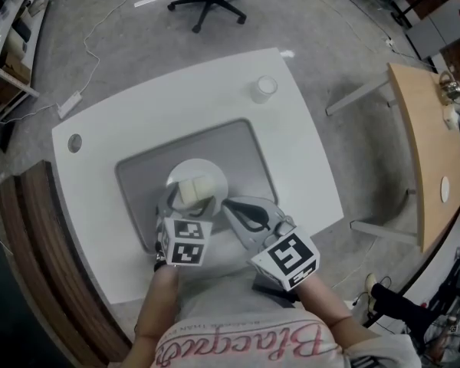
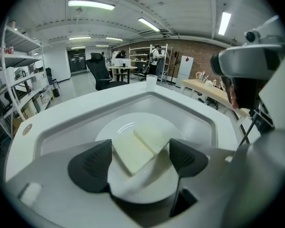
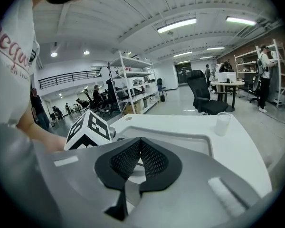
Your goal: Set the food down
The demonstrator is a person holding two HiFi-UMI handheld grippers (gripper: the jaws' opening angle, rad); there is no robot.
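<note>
Left tongs [image 2: 141, 152] grasp the pale food slices [image 2: 135, 148], with the plate [image 2: 142, 191] directly beneath them. Right tongs [image 3: 140, 149] clenched, empty. Advice: lower level and release only once the slices rest flat.

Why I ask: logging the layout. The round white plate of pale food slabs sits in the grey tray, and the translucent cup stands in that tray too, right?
No: the translucent cup stands on the white table, outside the grey tray (head view). The round white plate is inside.
</note>
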